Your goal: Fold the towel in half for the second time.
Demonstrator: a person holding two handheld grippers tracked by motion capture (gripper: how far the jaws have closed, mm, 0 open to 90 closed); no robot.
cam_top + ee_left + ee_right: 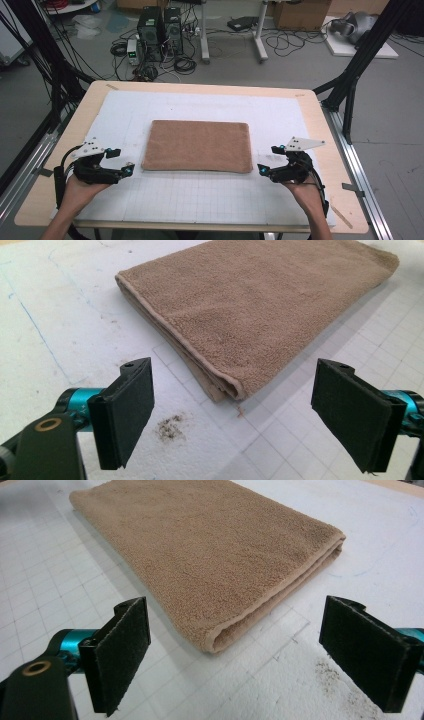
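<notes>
A brown towel point(198, 145), folded into a flat rectangle, lies in the middle of the white gridded mat point(200, 200). My left gripper point(124, 161) rests on the mat just off the towel's near left corner point(227, 390), jaws wide open and empty point(235, 415). My right gripper point(267, 160) sits by the near right corner point(212, 642), also open with nothing between its pads point(235, 655). Neither gripper touches the towel point(260, 295), whose folded edge point(280, 590) faces the right side.
The mat covers a wooden table point(320, 120). Dark crumbs mark the mat near each gripper point(170, 426) point(335, 680). Black frame legs point(357, 65) stand at both sides. Computer towers point(160, 32), cables and boxes lie on the floor behind.
</notes>
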